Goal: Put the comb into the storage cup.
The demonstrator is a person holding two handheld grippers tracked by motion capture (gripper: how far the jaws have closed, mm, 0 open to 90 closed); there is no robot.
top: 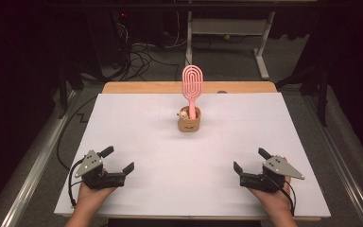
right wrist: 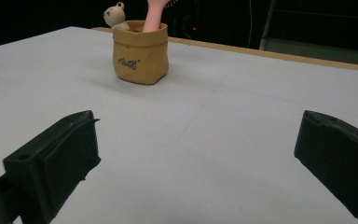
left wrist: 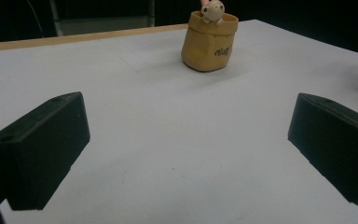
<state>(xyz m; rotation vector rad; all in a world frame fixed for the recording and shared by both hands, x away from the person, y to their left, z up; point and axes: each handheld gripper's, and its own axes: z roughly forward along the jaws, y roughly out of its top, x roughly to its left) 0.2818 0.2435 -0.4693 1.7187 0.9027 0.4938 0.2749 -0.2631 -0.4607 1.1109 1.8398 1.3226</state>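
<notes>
A tan bag-shaped holder with a small bear figure on its rim stands upright at the table's middle back. A pink hairbrush stands in it, head up; its handle rises from the holder. My left gripper rests open near the front left, its jaws wide apart with nothing between them. My right gripper rests open near the front right, also holding nothing. Both point toward the holder, well short of it.
The white table top has a wooden strip along its back edge. Dark floor with cables and a desk frame lies behind. Metal rails run along both table sides.
</notes>
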